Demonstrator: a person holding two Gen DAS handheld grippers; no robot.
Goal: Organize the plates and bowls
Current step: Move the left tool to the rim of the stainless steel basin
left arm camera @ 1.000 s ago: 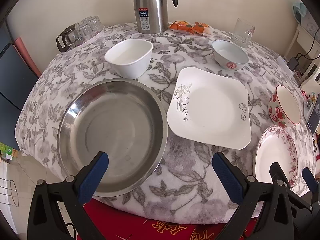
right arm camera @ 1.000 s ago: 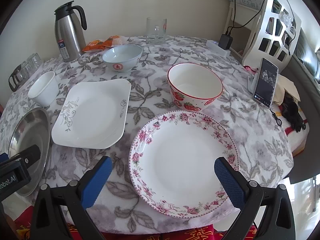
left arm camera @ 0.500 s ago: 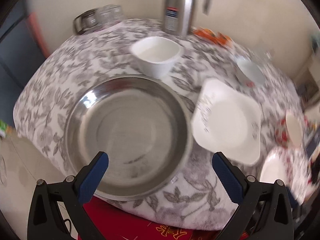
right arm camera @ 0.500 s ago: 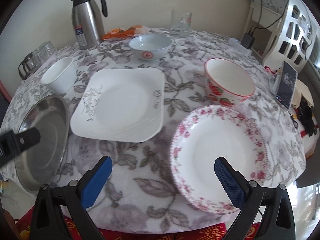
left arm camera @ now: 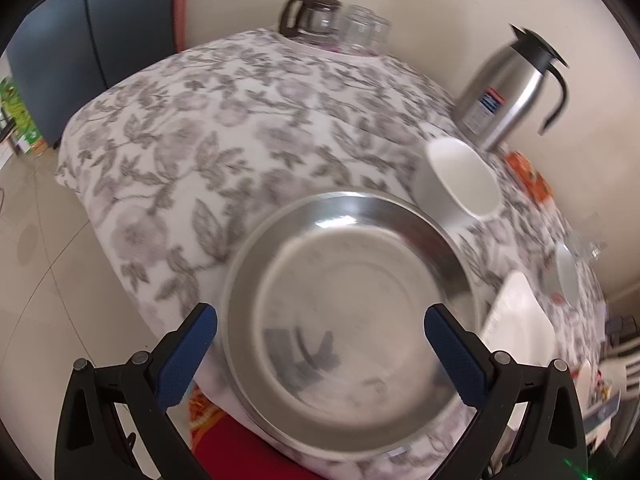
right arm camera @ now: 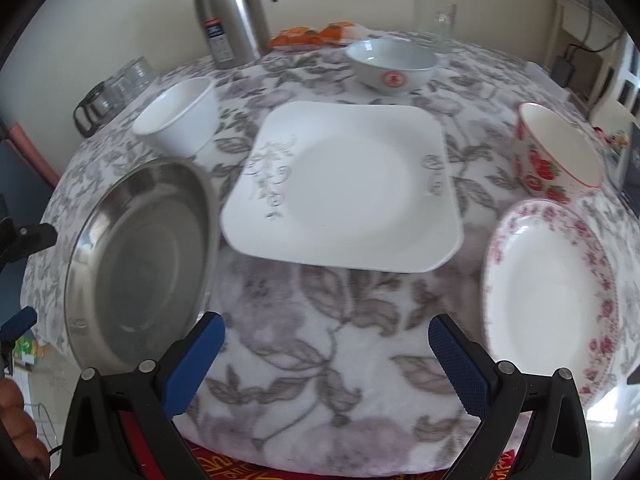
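Observation:
A large steel dish (left arm camera: 352,320) (right arm camera: 140,256) lies at the table's near left edge, straddled by my open left gripper (left arm camera: 320,356) just above its near rim. Behind it stands a plain white bowl (left arm camera: 460,184) (right arm camera: 176,116). A square white plate (right arm camera: 344,188) (left arm camera: 520,324) fills the middle. A pale bowl with a red mark (right arm camera: 390,66), a strawberry bowl (right arm camera: 556,152) and a pink-flowered round plate (right arm camera: 548,296) lie farther right. My right gripper (right arm camera: 326,364) is open above the cloth in front of the square plate, holding nothing.
A steel thermos jug (left arm camera: 508,88) (right arm camera: 232,12), a glass pot with upturned glasses (left arm camera: 332,20) (right arm camera: 112,92), an orange snack packet (right arm camera: 316,34) and a tall glass (right arm camera: 436,24) stand along the back. The floral tablecloth (left arm camera: 200,140) drops to floor on the left.
My left gripper has swung left, so the steel dish now sits between its fingers. The right gripper has shifted left from the flowered plate to in front of the square plate.

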